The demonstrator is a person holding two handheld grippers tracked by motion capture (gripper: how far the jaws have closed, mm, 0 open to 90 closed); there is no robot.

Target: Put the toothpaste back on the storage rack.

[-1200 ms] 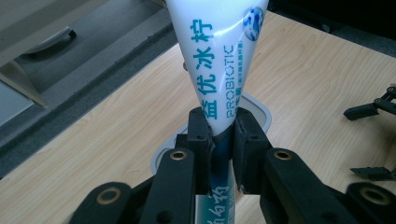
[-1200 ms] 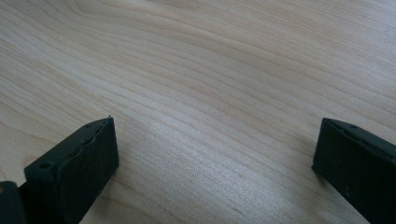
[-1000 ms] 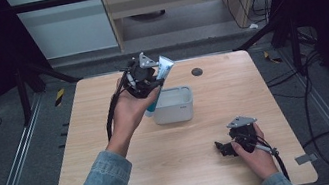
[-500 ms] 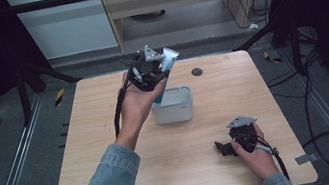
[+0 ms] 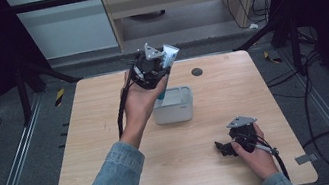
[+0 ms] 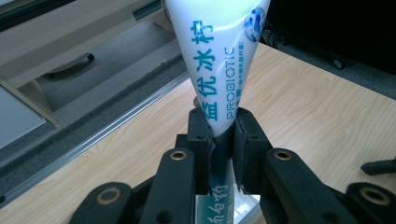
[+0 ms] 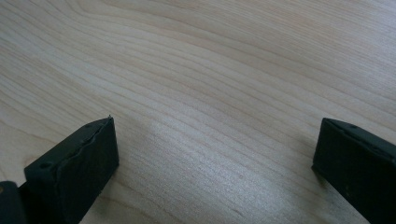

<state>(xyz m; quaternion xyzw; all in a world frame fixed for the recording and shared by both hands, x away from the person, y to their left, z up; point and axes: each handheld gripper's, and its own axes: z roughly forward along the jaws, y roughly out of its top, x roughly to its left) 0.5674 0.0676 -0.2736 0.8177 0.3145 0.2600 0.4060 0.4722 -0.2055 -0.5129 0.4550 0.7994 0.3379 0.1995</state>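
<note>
A white toothpaste tube point(image 6: 219, 60) with teal lettering is pinched in my left gripper point(image 6: 223, 140), whose jaws are shut on its narrow part. In the high view the left gripper point(image 5: 151, 69) is raised above the far side of the table, and the tube point(image 5: 167, 59) slants up to the right with its lower end reaching down over a small white box point(image 5: 175, 110). My right gripper point(image 5: 225, 147) rests low on the table near the front right. Its jaws stand wide apart over bare wood point(image 7: 210, 116), with nothing between them.
The wooden table point(image 5: 86, 151) has a small dark round spot point(image 5: 196, 72) near its far edge. Black frame legs and cables stand on the floor to both sides. A pale cabinet stands beyond the table.
The left hand has drifted slightly right and farther from me with the tube held in its gripper. The right hand has stayed still.
</note>
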